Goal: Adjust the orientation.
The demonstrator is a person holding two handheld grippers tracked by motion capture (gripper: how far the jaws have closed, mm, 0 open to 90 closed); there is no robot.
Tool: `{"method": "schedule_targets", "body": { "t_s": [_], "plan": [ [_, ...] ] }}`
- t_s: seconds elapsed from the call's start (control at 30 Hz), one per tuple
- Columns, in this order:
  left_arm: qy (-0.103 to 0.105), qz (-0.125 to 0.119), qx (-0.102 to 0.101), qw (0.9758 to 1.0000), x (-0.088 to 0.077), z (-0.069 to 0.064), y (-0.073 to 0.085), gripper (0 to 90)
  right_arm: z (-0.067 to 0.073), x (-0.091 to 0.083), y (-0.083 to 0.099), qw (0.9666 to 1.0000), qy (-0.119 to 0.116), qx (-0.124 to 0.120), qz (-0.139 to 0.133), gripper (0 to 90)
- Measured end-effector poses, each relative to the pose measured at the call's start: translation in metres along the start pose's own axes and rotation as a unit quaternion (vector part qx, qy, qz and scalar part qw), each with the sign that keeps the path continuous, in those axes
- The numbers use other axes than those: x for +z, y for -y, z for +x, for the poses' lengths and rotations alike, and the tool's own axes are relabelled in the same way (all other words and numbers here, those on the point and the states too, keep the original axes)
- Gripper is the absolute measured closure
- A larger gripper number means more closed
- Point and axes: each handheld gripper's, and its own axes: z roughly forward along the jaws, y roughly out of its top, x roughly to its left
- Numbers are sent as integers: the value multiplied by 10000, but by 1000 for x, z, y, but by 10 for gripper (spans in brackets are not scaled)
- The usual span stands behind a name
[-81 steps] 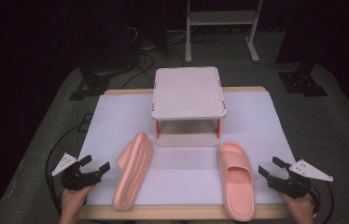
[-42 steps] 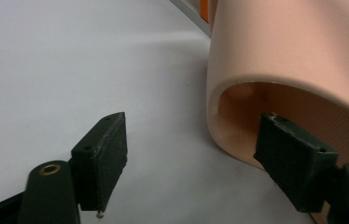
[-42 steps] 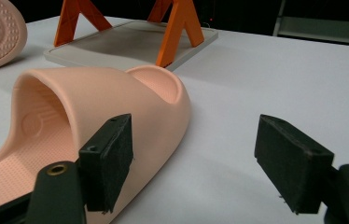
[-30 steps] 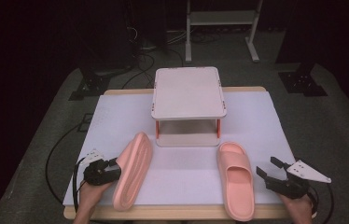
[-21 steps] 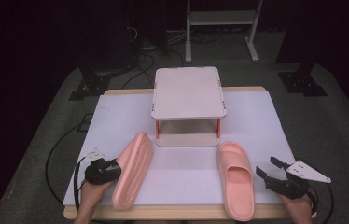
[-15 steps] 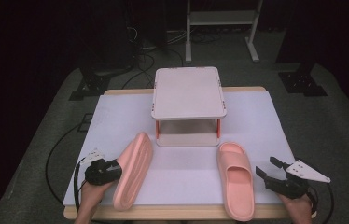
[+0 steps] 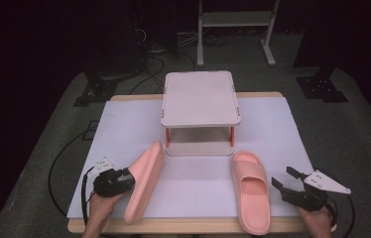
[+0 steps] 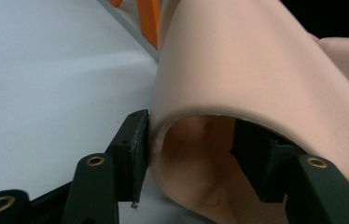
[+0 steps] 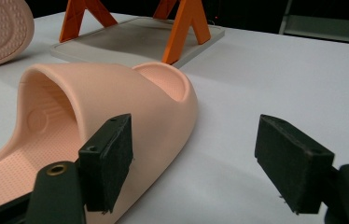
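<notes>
Soft pink moulded-foam slide sandal (image 7: 144,181), tipped on its side at lower left of the high view, sits between the jaws of my left gripper (image 7: 124,177); in the left gripper view one pad (image 8: 134,151) is outside the strap's edge and the other is tucked inside the arch, and the jaws have just been closing on that strap. I judge it light, springy and a little grippy, so the strap (image 8: 238,65) will dent under the pads rather than slip, and the strap's edge is the sensible hold. Its matching pink foam sandal (image 7: 250,191) lies sole-down at lower right, just beside my right gripper (image 7: 287,182), whose jaws stand wide apart with nothing between them. Both rest on a white sheet (image 7: 273,129) covering a pale wooden table (image 7: 173,225). A small pinkish two-tier rack on orange legs (image 7: 199,98) stands at centre; beyond it, dark floor, cables and a grey metal frame (image 7: 235,20)
</notes>
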Motion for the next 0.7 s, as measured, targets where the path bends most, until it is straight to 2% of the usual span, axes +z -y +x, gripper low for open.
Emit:
{"method": "schedule_targets", "body": {
  "t_s": [0.37,0.5,0.53,0.7],
  "plan": [
    [104,-188,62,9998,3,-11,-7,462,0,-2,0,10000,-17,9,-56,272],
    [114,-189,103,9997,7,-14,-9,455,0,-3,0,10000,-20,5,-65,272],
    [209,-150,95,9996,11,-16,-10,440,0,-2,0,10000,-32,2,-56,272],
    [328,-120,122,9993,21,-24,-11,437,0,-3,0,10000,-40,-18,-70,272]
  ]
}}
